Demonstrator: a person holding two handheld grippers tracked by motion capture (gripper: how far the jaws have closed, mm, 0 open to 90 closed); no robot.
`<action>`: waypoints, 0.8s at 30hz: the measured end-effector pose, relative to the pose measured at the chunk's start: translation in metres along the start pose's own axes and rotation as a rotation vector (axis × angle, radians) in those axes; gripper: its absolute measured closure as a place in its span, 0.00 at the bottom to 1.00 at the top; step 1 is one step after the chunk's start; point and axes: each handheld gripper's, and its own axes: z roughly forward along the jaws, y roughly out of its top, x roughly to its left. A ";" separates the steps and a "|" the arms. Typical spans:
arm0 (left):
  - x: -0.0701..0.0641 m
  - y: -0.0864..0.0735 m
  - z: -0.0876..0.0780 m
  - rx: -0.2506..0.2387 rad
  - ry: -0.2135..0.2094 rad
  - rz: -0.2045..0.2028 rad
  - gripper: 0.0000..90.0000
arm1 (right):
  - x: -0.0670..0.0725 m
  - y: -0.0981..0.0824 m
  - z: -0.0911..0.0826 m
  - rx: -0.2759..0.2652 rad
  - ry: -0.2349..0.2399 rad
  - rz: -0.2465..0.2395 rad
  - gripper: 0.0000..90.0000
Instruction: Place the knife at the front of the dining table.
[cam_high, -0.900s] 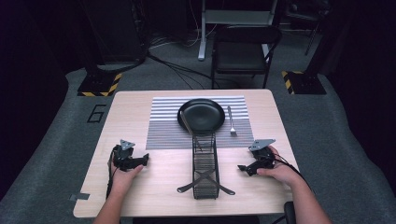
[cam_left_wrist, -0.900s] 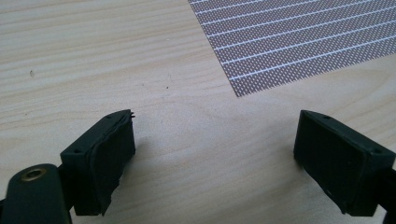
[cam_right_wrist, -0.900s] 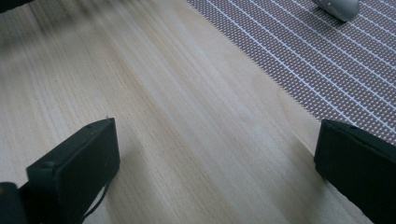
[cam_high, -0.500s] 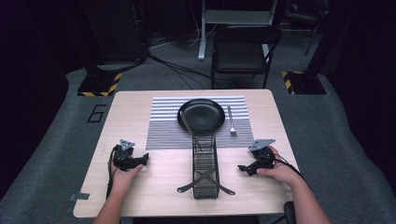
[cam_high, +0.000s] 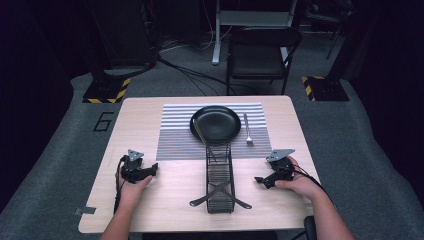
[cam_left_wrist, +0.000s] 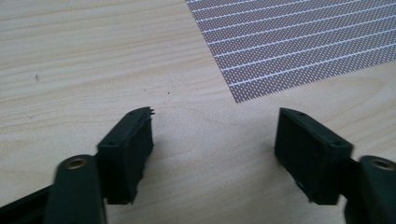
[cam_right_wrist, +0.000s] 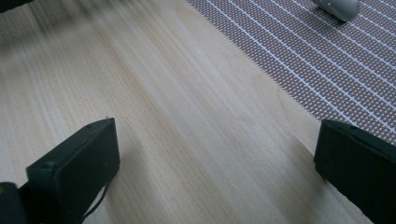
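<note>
left gripper (cam_high: 152, 169): on the wood table (cam_high: 150, 125), jaws wide apart, holding nothing | right gripper (cam_high: 258, 179): jaws wide apart, holding nothing | black wire rack (cam_high: 220, 177): between the 2 grippers | black plate (cam_high: 216, 123): on striped mat (cam_high: 175, 137), past the rack | fork (cam_high: 247, 131): right of plate, near right gripper

The right gripper (cam_right_wrist: 215, 158) has its jaws spread wide over bare table (cam_right_wrist: 177, 107). A striped mat (cam_right_wrist: 317, 60) runs toward two o'clock, with a grey handle end (cam_right_wrist: 337, 6) at one o'clock.
</note>
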 end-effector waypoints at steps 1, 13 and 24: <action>0.000 0.001 -0.001 0.004 -0.008 -0.017 0.38 | 0.000 0.000 0.000 0.000 0.000 0.000 0.00; -0.019 0.016 -0.024 -0.053 -0.081 -0.061 0.42 | 0.000 0.000 0.000 0.000 0.000 0.000 0.00; -0.041 0.029 -0.039 -0.036 -0.128 -0.023 0.49 | 0.000 0.000 0.000 0.000 0.000 0.000 0.00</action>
